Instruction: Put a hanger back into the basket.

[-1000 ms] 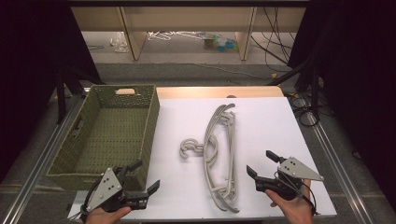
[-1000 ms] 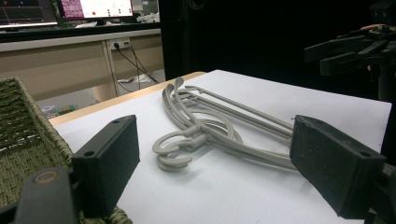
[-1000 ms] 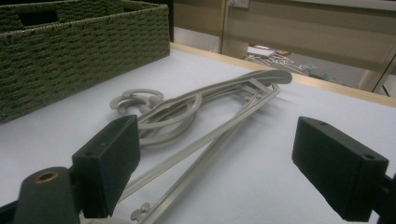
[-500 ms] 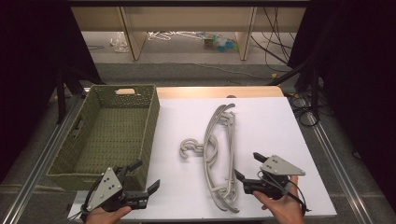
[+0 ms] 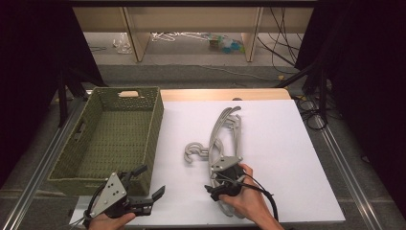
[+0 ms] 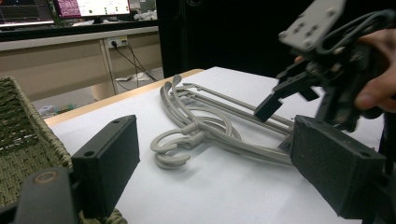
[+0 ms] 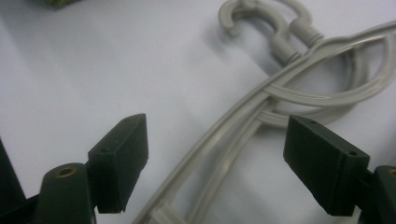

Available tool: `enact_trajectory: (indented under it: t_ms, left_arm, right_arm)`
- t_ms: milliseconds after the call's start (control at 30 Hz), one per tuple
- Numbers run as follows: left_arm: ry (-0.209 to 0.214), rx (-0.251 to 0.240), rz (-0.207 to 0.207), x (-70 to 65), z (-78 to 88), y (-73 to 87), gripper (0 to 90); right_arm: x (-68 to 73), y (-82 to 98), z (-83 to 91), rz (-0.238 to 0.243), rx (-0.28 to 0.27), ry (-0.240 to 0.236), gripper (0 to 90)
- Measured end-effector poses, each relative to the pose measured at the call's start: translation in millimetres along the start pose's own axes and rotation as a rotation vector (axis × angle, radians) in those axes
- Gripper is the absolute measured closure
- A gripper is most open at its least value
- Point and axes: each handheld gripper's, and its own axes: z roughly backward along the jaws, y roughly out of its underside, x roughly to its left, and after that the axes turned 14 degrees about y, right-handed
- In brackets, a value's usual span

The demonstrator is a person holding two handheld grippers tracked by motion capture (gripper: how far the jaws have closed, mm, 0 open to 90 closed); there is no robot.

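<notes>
1. The grey hangers (image 5: pixel 225 143) lie stacked on the white bench (image 5: pixel 287 158), none in the woven basket (image 5: pixel 110 139).
2. The right tongs (image 7: pixel 217 163) straddle a hanger arm, having just narrowed slightly, without gripping.
3. The left tongs (image 5: pixel 151 184) wait wide and empty beside the basket.

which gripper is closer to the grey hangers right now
Right. The right gripper hangs over the near end of the grey hangers, jaws open astride their bars. The left gripper sits apart by the basket, well to their left.
</notes>
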Motion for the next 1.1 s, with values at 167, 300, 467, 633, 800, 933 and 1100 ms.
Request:
enact_trajectory:
  t_ms: [167,300,467,633,800,933,1100]
  left_arm:
    - [0.003,-0.001,0.0,-0.3,0.3,-0.3,15.7]
    - [0.005,-0.003,0.003,-1.0,0.1,-0.4,15.7]
    - [0.015,0.003,-0.003,-1.9,-0.8,-0.5,15.7]
    - [0.017,-0.001,0.004,-2.6,-1.3,-0.4,15.7]
    - [0.018,-0.002,0.004,-2.6,-1.0,-0.6,15.7]
    - [0.021,-0.001,0.002,-3.0,-0.6,-0.9,15.7]
    - [0.022,-0.001,0.003,-2.9,-0.6,-0.9,15.7]
  right_arm:
    - [7.1,-12.4,-20.7,0.06,0.123,0.023,24.5]
    - [8.3,-14.1,-30.9,0.066,0.212,0.025,28.1]
    - [5.0,-15.0,-38.2,0.079,0.249,0.004,38.5]
    - [-0.4,-15.1,-42.4,0.031,0.291,-0.036,46.3]
    - [-5.9,-15.9,-38.8,0.017,0.303,-0.057,52.5]
    - [-13.9,-14.7,-32.9,-0.01,0.309,-0.081,54.8]
    - [-25.7,-15.0,-23.8,-0.059,0.292,-0.104,57.1]
